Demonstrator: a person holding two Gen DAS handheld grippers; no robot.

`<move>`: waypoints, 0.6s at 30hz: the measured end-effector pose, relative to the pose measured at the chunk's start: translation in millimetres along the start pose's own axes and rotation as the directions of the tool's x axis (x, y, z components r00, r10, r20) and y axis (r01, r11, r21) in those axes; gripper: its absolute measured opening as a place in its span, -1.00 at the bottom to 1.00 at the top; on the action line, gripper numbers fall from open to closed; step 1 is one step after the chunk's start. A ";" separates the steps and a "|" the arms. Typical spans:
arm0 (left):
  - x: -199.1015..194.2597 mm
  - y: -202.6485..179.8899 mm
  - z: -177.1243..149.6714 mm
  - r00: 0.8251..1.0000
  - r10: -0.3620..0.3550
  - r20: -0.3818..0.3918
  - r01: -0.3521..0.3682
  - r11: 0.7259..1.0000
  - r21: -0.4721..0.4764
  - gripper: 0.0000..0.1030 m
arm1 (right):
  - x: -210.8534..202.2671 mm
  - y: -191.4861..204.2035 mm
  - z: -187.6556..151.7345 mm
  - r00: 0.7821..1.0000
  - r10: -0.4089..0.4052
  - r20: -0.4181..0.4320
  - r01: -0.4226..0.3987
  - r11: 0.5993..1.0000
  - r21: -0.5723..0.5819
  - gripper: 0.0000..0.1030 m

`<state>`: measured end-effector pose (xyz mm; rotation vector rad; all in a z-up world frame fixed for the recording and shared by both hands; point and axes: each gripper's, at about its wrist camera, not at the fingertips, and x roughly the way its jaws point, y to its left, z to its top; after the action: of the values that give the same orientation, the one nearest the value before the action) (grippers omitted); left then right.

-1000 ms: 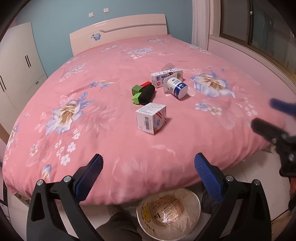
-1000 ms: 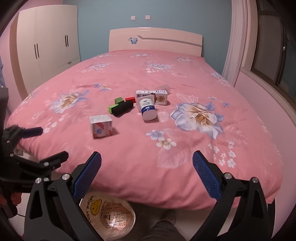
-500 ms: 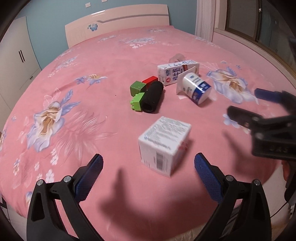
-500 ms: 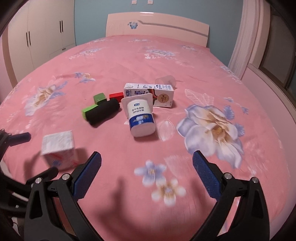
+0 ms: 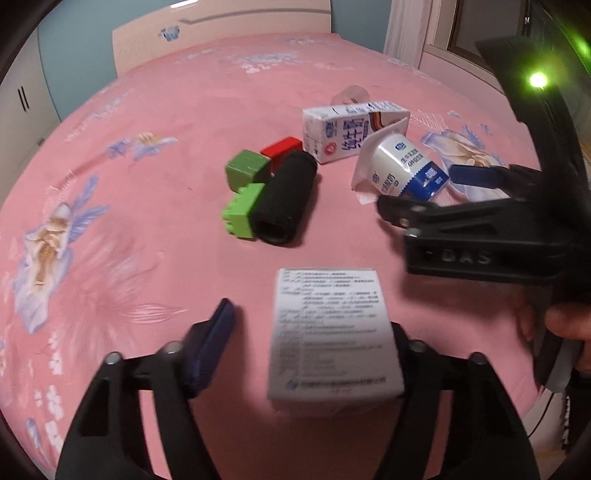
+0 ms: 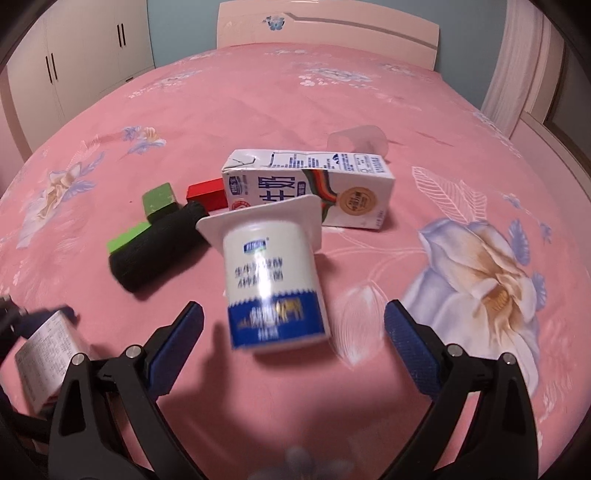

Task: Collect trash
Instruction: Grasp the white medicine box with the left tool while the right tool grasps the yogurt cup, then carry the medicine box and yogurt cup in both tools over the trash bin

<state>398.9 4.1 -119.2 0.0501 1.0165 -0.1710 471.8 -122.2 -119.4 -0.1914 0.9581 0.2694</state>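
Note:
A small white printed box [image 5: 332, 332] lies on the pink bedspread between the fingers of my left gripper [image 5: 312, 321]. Its jaws are closing, and a gap still shows between the left blue pad [image 5: 214, 343] and the box; the right pad is hidden behind it. A white and blue yogurt cup [image 6: 273, 280] lies on its side between the fingers of my right gripper [image 6: 293, 314], whose jaws are closing slightly without touching it. In the left wrist view the right gripper [image 5: 424, 192] straddles the yogurt cup [image 5: 402, 170].
Behind the cup lie a milk carton [image 6: 310, 192], a black roll [image 6: 155, 251], green blocks [image 6: 159, 197], a red block [image 6: 207, 194] and a clear plastic cup [image 6: 358, 138]. The pink floral bed [image 6: 332, 92] runs back to a headboard [image 6: 325, 29]; wardrobes [image 6: 85, 62] stand at the left.
Both grippers have moved forward and down over the bed. The left jaws have narrowed around the small box. The right gripper now frames the yogurt cup.

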 end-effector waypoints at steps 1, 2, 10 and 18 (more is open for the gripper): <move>3.1 -0.6 1.3 1.000 -0.007 -0.002 0.007 1.000 0.000 0.13 | 4.4 0.3 1.6 1.000 0.017 -0.014 -0.017 1.000 0.000 0.56; 4.2 -0.5 1.8 1.000 -0.009 0.001 0.009 1.000 -0.004 0.00 | 7.8 0.1 2.7 0.999 0.034 -0.028 -0.034 0.999 0.001 0.25; 3.2 2.4 6.2 0.999 -0.047 -0.003 0.046 0.998 -0.047 -0.13 | 5.1 -1.4 2.3 0.997 0.065 -0.029 -0.065 0.998 0.006 -0.02; -23.7 3.5 4.3 0.999 -0.002 0.037 0.003 1.000 -0.026 -0.13 | -35.6 2.5 -0.1 0.998 0.059 0.022 -0.059 0.998 -0.010 -0.06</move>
<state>391.0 9.8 -96.9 0.0219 0.9813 -0.1604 451.5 -124.9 -90.2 -0.1690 0.9414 0.3296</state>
